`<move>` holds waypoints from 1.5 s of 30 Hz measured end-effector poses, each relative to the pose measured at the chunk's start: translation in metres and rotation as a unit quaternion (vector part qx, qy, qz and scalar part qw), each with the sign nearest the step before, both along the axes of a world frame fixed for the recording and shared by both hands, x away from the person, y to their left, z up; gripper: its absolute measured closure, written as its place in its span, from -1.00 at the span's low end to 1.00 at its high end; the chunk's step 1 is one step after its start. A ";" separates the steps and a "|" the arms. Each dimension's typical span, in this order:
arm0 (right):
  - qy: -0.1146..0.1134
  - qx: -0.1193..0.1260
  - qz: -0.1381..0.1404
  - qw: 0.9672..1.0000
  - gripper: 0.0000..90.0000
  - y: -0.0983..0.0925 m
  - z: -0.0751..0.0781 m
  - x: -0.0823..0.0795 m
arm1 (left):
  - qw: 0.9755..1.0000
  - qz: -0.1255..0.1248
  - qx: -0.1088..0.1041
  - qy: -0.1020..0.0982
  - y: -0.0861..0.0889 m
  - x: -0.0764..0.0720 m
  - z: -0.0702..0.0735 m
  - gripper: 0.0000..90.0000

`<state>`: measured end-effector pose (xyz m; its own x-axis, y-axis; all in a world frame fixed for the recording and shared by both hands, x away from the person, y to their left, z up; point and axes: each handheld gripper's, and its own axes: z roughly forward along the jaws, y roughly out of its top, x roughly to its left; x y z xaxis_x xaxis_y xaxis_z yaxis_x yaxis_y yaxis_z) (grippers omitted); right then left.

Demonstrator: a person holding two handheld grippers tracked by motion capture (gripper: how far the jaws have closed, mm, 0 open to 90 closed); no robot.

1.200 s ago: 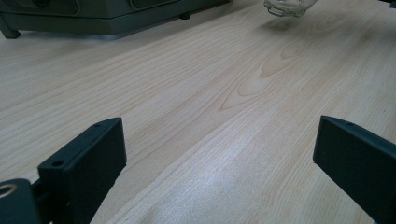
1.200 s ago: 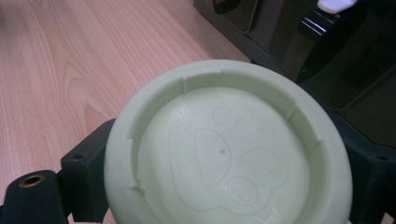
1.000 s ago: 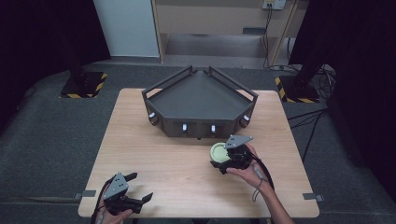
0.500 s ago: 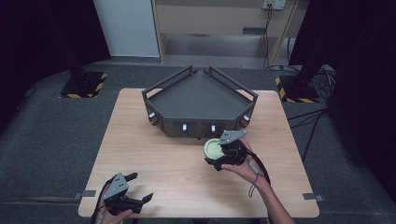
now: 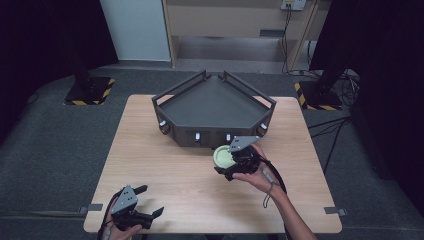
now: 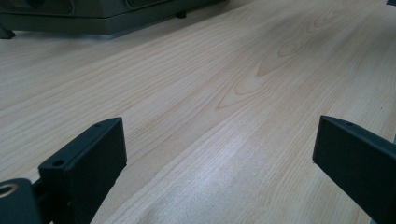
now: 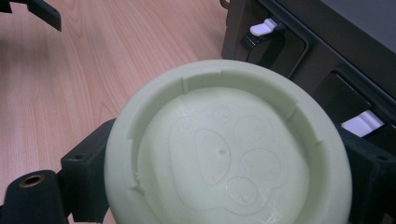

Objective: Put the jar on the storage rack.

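Note:
A pale green round bowl hangs just above the table in front of the dark tray, bottom toward the camera. My right gripper is shut on it, one jaw on each side. The right gripper view brings the bowl up close, a paw print moulded into its underside, with the tray's front wall right behind. At the table's front left corner my left gripper rests open. Its two jaws stand wide apart over bare wood in the left gripper view.
The wooden table is bare between the two grippers. White clips sit on the tray's front wall. Dark floor surrounds the table, with stand bases at the back left and back right.
My right gripper has carried the green bowl forward and slightly left, closer to the tray's front wall. The left gripper has stayed put.

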<state>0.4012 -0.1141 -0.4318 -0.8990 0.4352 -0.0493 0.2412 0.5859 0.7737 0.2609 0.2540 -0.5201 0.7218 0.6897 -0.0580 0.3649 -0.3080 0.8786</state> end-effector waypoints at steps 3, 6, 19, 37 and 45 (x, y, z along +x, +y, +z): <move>-0.003 -0.001 0.000 1.000 -0.75 0.001 0.003 0.000 | 1.000 0.000 0.000 0.000 0.000 0.000 0.000 -0.97; -0.003 0.000 0.000 1.000 -0.75 0.002 0.007 0.001 | 1.000 -0.001 0.001 0.000 0.000 0.000 0.000 -0.97; -0.003 -0.007 -0.002 1.000 -0.75 0.006 0.020 0.008 | 1.000 -0.002 0.002 0.001 -0.001 0.000 0.000 -0.96; 0.000 -0.003 -0.003 1.000 -0.75 0.013 0.043 0.017 | 1.000 -0.003 0.003 0.001 -0.001 0.000 0.000 -0.96; 0.005 0.001 -0.006 1.000 -0.75 0.016 0.053 0.024 | 1.000 -0.004 0.004 0.001 -0.001 0.000 -0.001 -0.96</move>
<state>0.4252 -0.0985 -0.3792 -0.8941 0.4460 -0.0399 0.2552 0.5808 0.7730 0.2609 0.2527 -0.5206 0.7276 0.6839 -0.0539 0.3640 -0.3183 0.8753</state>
